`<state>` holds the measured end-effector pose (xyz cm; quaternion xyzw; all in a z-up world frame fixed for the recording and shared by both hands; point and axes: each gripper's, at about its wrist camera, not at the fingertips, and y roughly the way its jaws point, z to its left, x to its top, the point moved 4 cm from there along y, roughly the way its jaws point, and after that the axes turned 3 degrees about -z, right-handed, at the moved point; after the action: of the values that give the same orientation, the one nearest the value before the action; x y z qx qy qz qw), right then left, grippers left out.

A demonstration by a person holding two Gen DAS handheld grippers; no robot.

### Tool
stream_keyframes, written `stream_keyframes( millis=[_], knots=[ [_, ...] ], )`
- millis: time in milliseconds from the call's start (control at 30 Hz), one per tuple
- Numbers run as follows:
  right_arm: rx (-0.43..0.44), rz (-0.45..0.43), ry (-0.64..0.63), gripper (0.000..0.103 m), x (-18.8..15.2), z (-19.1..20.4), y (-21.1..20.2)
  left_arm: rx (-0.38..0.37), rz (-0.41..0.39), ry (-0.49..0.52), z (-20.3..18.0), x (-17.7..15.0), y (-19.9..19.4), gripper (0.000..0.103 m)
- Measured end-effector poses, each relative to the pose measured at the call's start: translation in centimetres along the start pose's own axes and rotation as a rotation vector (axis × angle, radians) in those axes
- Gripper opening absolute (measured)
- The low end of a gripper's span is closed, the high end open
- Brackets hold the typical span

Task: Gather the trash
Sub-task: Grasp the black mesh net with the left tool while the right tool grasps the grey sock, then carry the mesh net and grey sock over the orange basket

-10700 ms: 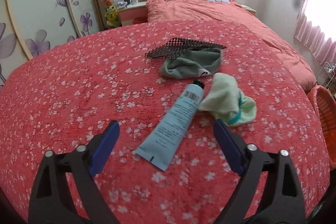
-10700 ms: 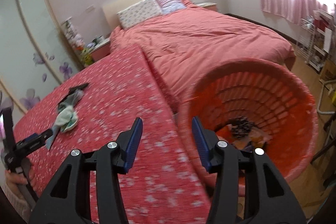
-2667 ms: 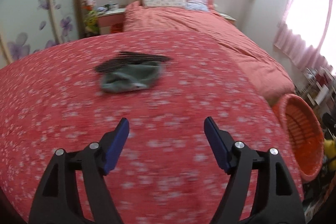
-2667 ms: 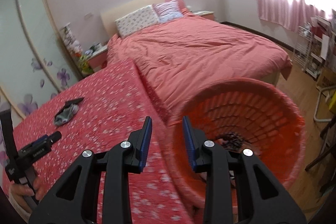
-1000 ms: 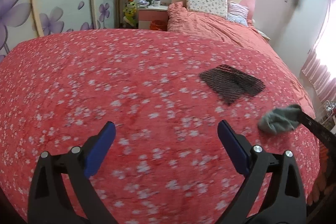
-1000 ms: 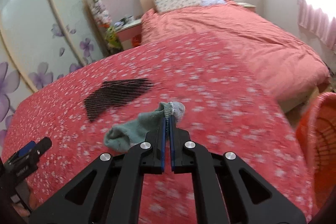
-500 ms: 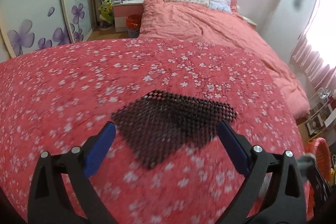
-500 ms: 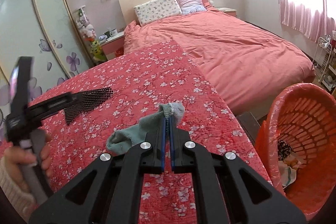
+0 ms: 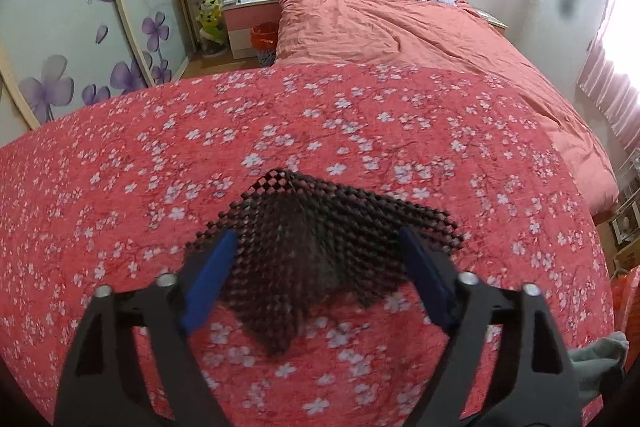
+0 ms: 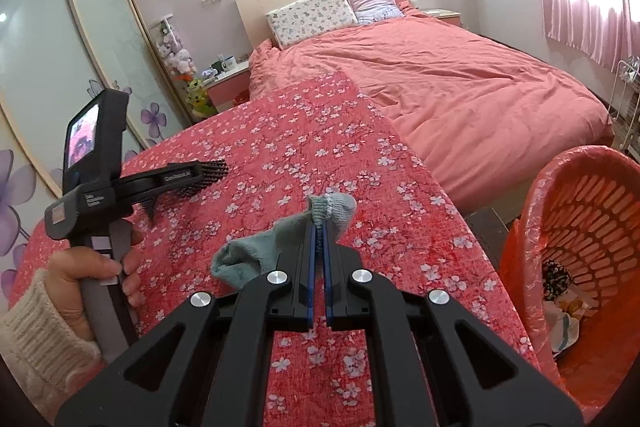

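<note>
A black mesh mat (image 9: 320, 227) lies on the red flowered cover (image 9: 160, 155), bunched up into a peak between the blue pads (image 9: 212, 267) of my left gripper (image 9: 316, 251). Its jaws are closing and press the mat from both sides. In the right wrist view the left gripper (image 10: 208, 173) tips down onto the mat (image 10: 192, 187), held by a hand (image 10: 80, 267) in a cream sleeve. My right gripper (image 10: 318, 227) is shut on the cuff of a grey-green sock (image 10: 256, 251), which hangs above the cover. The sock (image 9: 600, 355) shows at the lower right of the left wrist view.
An orange slatted basket (image 10: 560, 211) with a plastic liner stands off the cover's right edge, with some trash inside. A bed with a pink quilt (image 10: 460, 79) lies beyond. A nightstand (image 9: 248, 15) and sliding flower-print doors (image 9: 60, 39) are at the far left.
The left gripper has come down over the mesh mat and narrowed its jaws, so the flat mat now buckles upward. The right gripper keeps the sock lifted, with the basket nearer in view.
</note>
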<state>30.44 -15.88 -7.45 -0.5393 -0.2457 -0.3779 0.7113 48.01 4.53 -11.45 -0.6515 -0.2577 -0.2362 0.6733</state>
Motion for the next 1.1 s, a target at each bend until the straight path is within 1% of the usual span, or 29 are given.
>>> stream_keyframes(
  millis=[33, 67, 100, 133, 167, 267, 433, 600, 900, 1100],
  knots=[
    [0.004, 0.001, 0.006, 0.004, 0.0, -0.1, -0.1, -0.01, -0.006, 0.02, -0.5, 0.1, -0.1, 0.06],
    [0.007, 0.002, 0.011, 0.004, 0.0, -0.1, -0.1, -0.019, -0.008, 0.031, -0.8, 0.1, -0.3, 0.047],
    [0.007, 0.003, 0.016, 0.004, 0.0, -0.2, -0.1, -0.031, -0.009, 0.04, -1.1, 0.1, -0.3, 0.042],
    [0.007, 0.004, 0.019, 0.004, 0.0, -0.3, -0.1, -0.043, -0.01, 0.048, -1.4, 0.1, -0.5, 0.031],
    [0.006, 0.004, 0.02, 0.004, -0.1, -0.4, -0.1, -0.055, -0.01, 0.052, -1.7, 0.1, -0.5, 0.023],
    [0.003, 0.002, 0.019, 0.004, -0.1, -0.5, -0.3, -0.093, -0.012, 0.045, -1.8, -0.1, -0.9, 0.011],
    [0.008, -0.017, 0.016, 0.004, 0.5, -0.3, -1.2, -0.137, -0.039, 0.03, -0.8, -0.6, -2.4, 0.009],
    [0.027, -0.04, 0.013, 0.004, 1.1, 0.2, -2.6, -0.154, -0.067, 0.03, 0.3, -1.3, -4.8, 0.008],
    [0.059, -0.078, -0.001, 0.004, 2.2, 2.2, -5.4, -0.171, -0.14, 0.011, 2.9, -1.9, -11.1, 0.008],
    [0.062, -0.123, -0.024, 0.004, 2.7, 3.4, -8.4, -0.167, -0.182, 0.023, 3.9, -2.7, -15.8, 0.009]
  ],
)
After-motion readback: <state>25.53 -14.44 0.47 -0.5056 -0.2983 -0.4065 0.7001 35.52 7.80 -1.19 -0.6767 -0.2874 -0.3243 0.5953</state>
